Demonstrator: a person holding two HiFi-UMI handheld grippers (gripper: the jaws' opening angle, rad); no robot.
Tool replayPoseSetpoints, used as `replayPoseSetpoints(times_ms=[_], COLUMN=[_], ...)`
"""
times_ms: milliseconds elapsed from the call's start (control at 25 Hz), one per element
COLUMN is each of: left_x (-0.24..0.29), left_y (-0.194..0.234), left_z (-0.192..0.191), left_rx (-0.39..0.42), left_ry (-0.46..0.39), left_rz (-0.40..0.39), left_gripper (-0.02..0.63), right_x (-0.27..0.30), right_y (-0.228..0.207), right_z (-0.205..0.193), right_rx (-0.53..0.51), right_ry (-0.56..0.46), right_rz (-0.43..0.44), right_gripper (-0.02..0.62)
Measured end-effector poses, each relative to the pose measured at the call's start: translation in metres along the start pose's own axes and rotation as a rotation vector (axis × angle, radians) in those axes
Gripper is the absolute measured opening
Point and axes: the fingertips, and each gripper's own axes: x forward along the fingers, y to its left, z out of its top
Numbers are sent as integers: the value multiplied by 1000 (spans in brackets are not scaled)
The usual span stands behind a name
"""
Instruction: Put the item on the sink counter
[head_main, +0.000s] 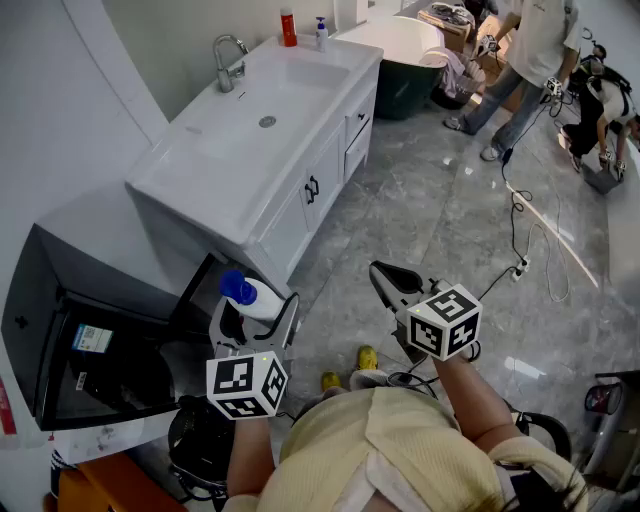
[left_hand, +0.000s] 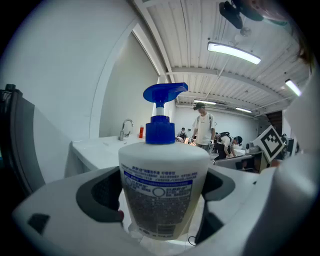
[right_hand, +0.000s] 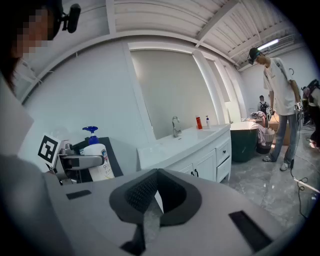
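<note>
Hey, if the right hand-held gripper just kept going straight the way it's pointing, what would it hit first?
The right hand-held gripper would most likely meet the white sink cabinet first, near its closest end. Nothing shows between them, though depth is hard to judge.

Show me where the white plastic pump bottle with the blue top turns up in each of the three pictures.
Head view: white plastic pump bottle with the blue top, lower left of centre.
Left gripper view: centre foreground, large.
Right gripper view: far left, small.
Shared landmark: chrome faucet on the white sink counter.
</note>
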Motion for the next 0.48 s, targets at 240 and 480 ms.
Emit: replayPoseSetpoints(times_ms=[240,480], left_x=[9,23], left_y=[2,2], left_z=[0,6], left_rx=[11,9], left_ry=[2,-5], left_rz=[9,23], left_gripper=[480,480], right_x=[6,9], right_y=[-8,-21], right_z=[3,4], right_rx=[3,19], right_ry=[-2,12], right_rz=[-1,19], right_gripper=[25,25])
